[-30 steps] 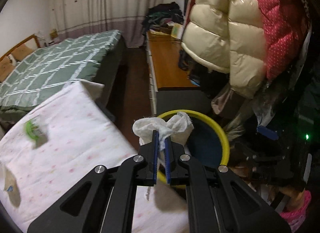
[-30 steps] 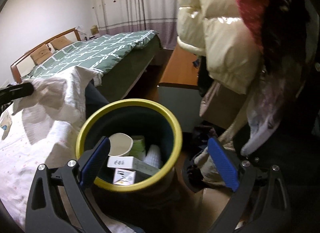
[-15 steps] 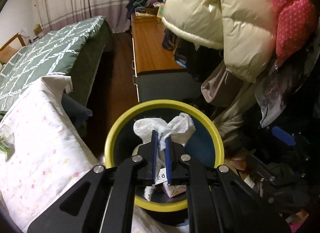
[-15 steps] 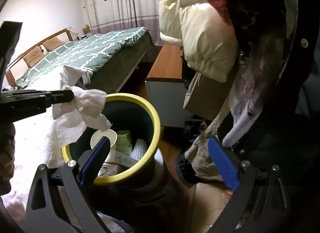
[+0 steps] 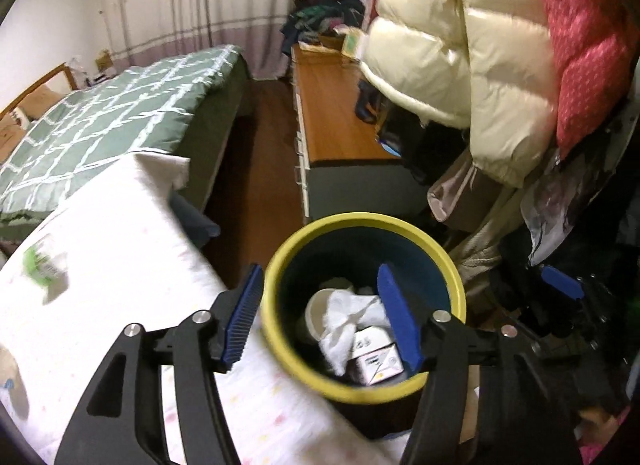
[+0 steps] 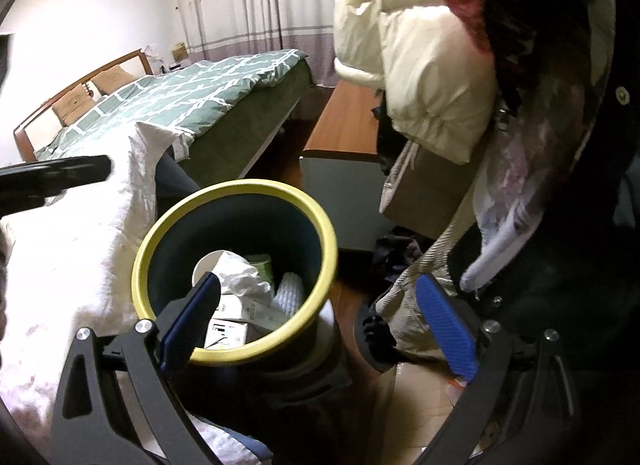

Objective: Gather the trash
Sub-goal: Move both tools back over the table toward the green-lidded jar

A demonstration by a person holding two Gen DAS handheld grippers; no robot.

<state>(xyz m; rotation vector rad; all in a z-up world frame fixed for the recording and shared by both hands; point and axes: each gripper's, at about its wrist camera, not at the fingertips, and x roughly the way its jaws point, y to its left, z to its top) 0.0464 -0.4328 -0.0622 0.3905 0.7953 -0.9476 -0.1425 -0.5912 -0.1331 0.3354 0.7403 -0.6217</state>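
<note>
The crumpled white tissue (image 5: 352,315) lies inside the yellow-rimmed bin (image 5: 454,277), on top of a cup and small boxes; it has no clear long axis. My left claw (image 5: 320,315) hangs just above it, wide open and empty. My right claw (image 6: 320,319) is also spread wide, holding nothing. The green wrapper (image 5: 38,263) sits far left on the white sheet (image 5: 120,249), nearer my left claw; it's too blurred to judge which way it points.

Crumpled white paper tissue (image 5: 344,319), matt yellow-rimmed plastic bin (image 5: 360,389), glossy cream puffer jacket (image 5: 452,53)
</note>
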